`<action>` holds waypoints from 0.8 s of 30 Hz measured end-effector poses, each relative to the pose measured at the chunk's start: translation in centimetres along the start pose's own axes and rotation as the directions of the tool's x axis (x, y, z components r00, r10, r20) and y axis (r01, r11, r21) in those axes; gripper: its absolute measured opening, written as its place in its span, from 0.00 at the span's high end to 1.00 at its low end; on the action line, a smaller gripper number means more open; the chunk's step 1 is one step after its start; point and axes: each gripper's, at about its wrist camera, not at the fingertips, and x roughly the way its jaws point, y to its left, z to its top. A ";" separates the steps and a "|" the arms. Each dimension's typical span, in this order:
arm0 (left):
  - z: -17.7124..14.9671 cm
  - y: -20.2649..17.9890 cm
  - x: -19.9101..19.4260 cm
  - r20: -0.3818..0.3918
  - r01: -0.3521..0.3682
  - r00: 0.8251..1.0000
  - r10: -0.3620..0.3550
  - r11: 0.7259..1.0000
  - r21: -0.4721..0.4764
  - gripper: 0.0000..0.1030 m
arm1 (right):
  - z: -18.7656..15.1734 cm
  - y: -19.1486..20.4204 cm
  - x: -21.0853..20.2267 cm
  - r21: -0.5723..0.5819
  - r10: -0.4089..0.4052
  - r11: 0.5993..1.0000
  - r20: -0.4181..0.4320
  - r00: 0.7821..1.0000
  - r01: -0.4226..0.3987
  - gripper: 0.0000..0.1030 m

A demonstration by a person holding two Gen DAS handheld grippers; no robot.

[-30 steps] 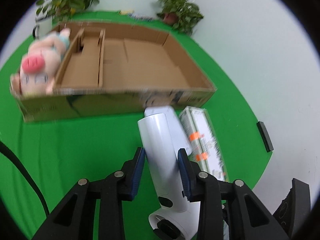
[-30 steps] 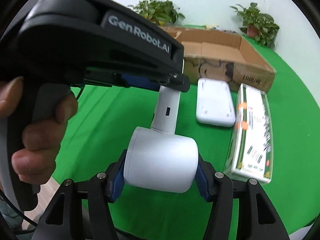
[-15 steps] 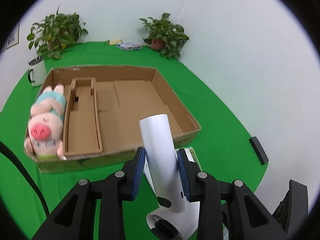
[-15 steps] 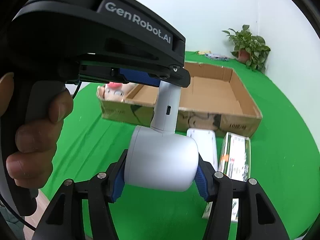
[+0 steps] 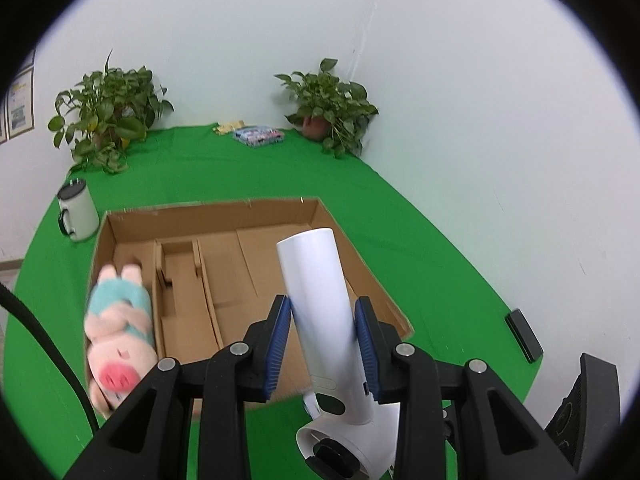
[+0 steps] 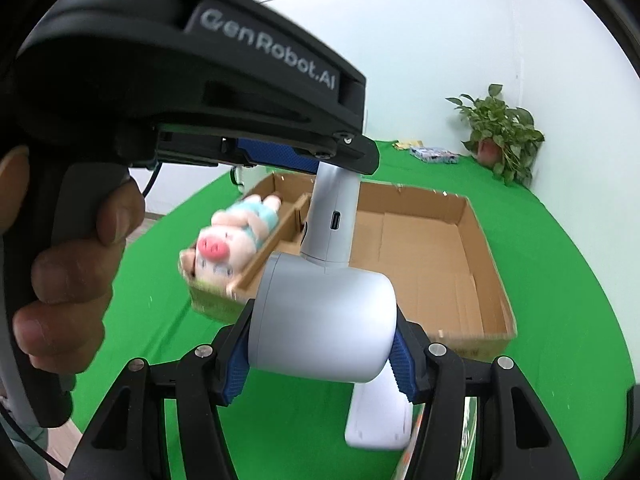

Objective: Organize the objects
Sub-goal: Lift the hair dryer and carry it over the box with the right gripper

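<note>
A white hair dryer is held by both grippers in the air. My left gripper (image 5: 322,344) is shut on its handle (image 5: 318,288). My right gripper (image 6: 320,354) is shut on its barrel (image 6: 324,320); the left gripper (image 6: 304,156) shows above it, gripping the handle (image 6: 334,216). An open cardboard box (image 5: 256,264) lies on the green cloth below and ahead. A pink plush pig (image 5: 120,332) lies in the box's left compartment, also seen in the right wrist view (image 6: 228,240).
A white flat device (image 6: 378,420) and a green-white carton (image 6: 466,420) lie on the cloth in front of the box (image 6: 440,256). A white mug (image 5: 78,212), two potted plants (image 5: 108,116) (image 5: 332,108), small packets (image 5: 258,136) and a black block (image 5: 524,334) stand around.
Both grippers have lifted the hair dryer higher and carried it toward the box; the box and pig now sit lower and closer in both views.
</note>
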 end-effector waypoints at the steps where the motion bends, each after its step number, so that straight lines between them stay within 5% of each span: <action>1: 0.8 0.3 0.1 0.006 -0.001 1.000 0.001 1.000 0.000 0.69 | 1.2 0.0 0.4 -0.005 -0.001 1.000 0.007 1.000 0.001 0.46; 11: 5.2 3.9 3.9 -0.036 -0.019 0.999 0.019 1.000 -0.013 0.69 | 6.6 -0.8 5.5 0.015 0.046 0.999 -0.044 0.998 -0.045 0.46; 24: 2.0 8.4 15.1 -0.246 -0.027 0.969 -0.001 0.993 -0.111 0.68 | 2.9 -4.8 17.1 0.113 0.119 0.990 -0.284 0.952 -0.090 0.46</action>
